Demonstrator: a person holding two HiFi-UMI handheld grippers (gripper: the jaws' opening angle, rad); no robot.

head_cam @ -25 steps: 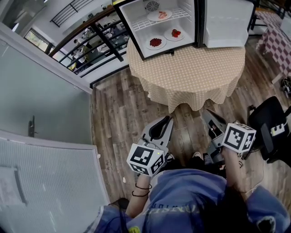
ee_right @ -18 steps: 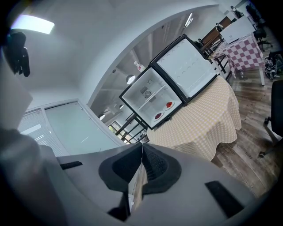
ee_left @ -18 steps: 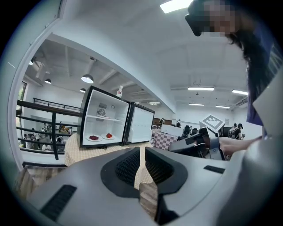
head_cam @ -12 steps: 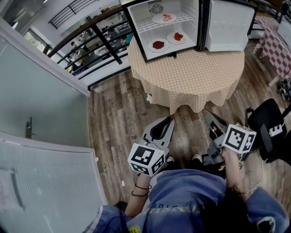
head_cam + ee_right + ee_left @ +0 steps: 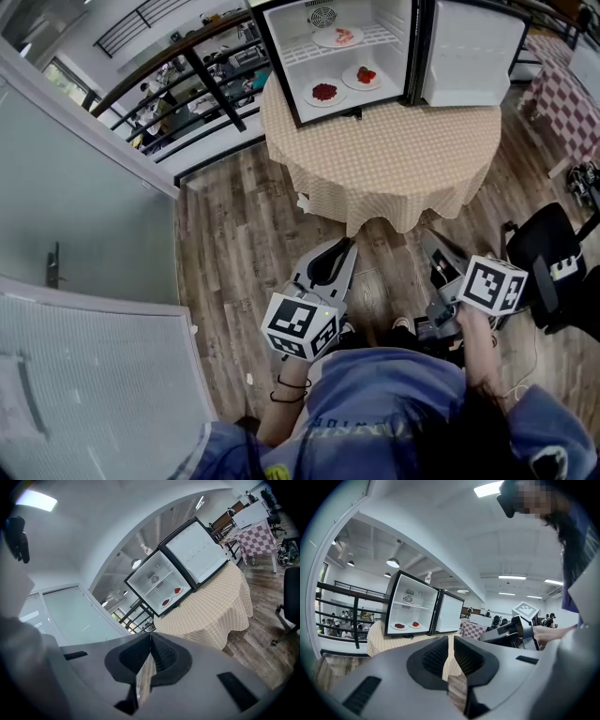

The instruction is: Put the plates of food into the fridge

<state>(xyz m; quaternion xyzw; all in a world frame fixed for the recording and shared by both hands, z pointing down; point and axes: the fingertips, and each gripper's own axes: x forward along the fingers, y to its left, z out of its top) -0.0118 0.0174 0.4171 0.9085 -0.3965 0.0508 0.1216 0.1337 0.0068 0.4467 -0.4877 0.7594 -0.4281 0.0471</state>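
Note:
A small fridge [image 5: 277,58] stands open on a round table [image 5: 394,150] with a checked cloth. Inside, one plate of food [image 5: 337,37] sits on the upper shelf. Two plates with red food [image 5: 324,92] [image 5: 361,77] lie on the fridge floor, and they also show in the gripper views [image 5: 399,626] [image 5: 166,603]. My left gripper [image 5: 349,246] [image 5: 451,639] hovers over the wooden floor short of the table, its jaws a narrow slit apart and empty. My right gripper [image 5: 427,236] [image 5: 150,634] is beside it, shut on nothing.
The fridge door [image 5: 469,52] hangs open to the right. A black chair [image 5: 553,253] stands at my right. A dark railing [image 5: 187,84] runs behind the table at the left, and a glass door [image 5: 84,225] fills the left side. Another checked table [image 5: 567,89] stands at the far right.
The head view has shifted a little. Both grippers keep their places in front of the table.

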